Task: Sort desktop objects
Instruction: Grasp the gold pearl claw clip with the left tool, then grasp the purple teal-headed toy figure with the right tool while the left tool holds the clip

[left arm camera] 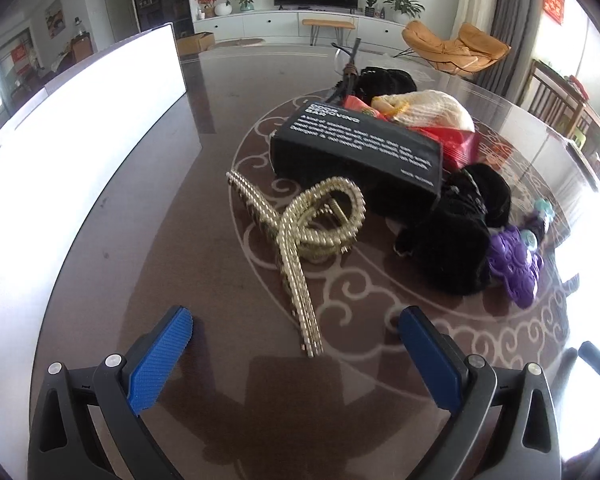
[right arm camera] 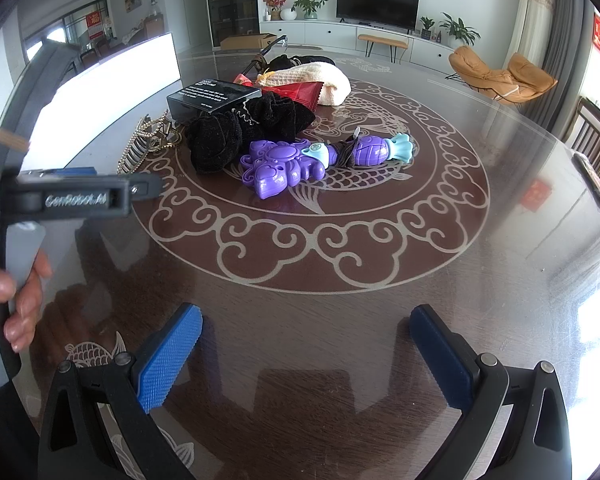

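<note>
1. Landmark: black box (left arm camera: pixel 356 142), white print on its lid, lying on the brown patterned table (left arm camera: pixel 220 280) amid a heap of small things.
2. Left gripper (left arm camera: pixel 296 334): jaws spread wide, nothing between them, hovering over bare table on the near side of the box.
3. Gold hair claw (left arm camera: pixel 312 220): just in front of the box, between it and the left gripper; its long tail reaches almost to the gap between the blue fingers (left arm camera: pixel 162 356).
4. Black fabric bundle (left arm camera: pixel 456 232): touching the box's right end.
5. Purple toy (right arm camera: pixel 284 166): beyond the bundle, farther right of the box, touching the bundle's edge.
6. Red packet (left arm camera: pixel 456 142) and cream knitted item (left arm camera: pixel 428 110): behind the box, piled against it.
7. Right gripper (right arm camera: pixel 306 338): jaws released, empty, well apart from the box, over bare table.
8. A hand (right arm camera: pixel 22 300) on the left gripper's handle shows in the right wrist view.
</note>
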Available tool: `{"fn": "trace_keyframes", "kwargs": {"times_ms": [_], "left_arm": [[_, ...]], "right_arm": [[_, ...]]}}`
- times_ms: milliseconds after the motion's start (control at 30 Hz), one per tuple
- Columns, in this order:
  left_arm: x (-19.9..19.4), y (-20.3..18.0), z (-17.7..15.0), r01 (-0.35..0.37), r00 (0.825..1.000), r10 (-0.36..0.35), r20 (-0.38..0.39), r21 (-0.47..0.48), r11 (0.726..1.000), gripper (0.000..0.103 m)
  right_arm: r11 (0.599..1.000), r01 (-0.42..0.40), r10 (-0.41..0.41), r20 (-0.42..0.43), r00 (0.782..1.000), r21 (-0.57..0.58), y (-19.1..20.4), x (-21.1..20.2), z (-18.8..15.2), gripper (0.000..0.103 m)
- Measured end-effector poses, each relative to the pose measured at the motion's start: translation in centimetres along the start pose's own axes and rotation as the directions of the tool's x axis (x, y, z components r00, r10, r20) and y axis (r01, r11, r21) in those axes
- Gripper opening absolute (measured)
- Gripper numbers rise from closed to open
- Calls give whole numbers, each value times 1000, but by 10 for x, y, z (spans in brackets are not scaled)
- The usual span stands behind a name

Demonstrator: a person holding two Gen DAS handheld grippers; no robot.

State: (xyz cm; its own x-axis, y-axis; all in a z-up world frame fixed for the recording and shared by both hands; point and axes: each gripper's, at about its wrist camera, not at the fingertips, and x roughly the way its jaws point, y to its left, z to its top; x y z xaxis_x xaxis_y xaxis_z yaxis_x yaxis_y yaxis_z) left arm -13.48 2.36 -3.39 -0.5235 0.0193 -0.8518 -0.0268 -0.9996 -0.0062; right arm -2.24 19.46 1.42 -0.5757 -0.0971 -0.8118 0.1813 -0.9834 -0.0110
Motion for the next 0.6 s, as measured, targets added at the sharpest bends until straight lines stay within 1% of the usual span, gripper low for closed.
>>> {"fn": "trace_keyframes", "kwargs": {"times_ms": [67,100,167,233,267,300,333,367,467,533,567,600], "left_arm": [[11,3,19,-30,999,29,-18,-49,998,103],[16,4,27,-36,999,35,-22,-56,998,103],[23,2,37,-27,1000,26,-17,-39,999,103],[24,4,39,-22,1000,23,5,-28,999,103],[20,7,37,-21,999,22,37,-26,999,87],[15,10,33,-9,998,11,67,-23,1000,66],[11,14,30,-13,997,14,78,-18,1000,59],[7,18,26,6,996,-5,85,-20,1000,53],[-7,27,4,45,995,-43,86,-25,999,53],[-18,25,-17,42,995,-43,96,13,999,53],[-24,22,-28,30,993,-34,113,37,999,54],[-29,20,-35,35,992,-40,122,47,998,54]], "right_arm": [[1000,0,0,0,1000,0,0,0,0,103],[1000,0,0,0,1000,0,0,0,0,103],[1000,0,0,0,1000,0,1,1,0,103],[1000,0,0,0,1000,0,1,1,0,103],[1000,0,0,0,1000,0,1,1,0,103],[1000,0,0,0,1000,0,1,1,0,103],[1000,0,0,0,1000,0,1,1,0,103],[1000,0,0,0,1000,0,1,1,0,103],[1000,0,0,0,1000,0,1,1,0,103],[1000,0,0,0,1000,0,1,1,0,103],[1000,0,0,0,1000,0,1,1,0,103],[1000,0,0,0,1000,0,1,1,0,103]]}}
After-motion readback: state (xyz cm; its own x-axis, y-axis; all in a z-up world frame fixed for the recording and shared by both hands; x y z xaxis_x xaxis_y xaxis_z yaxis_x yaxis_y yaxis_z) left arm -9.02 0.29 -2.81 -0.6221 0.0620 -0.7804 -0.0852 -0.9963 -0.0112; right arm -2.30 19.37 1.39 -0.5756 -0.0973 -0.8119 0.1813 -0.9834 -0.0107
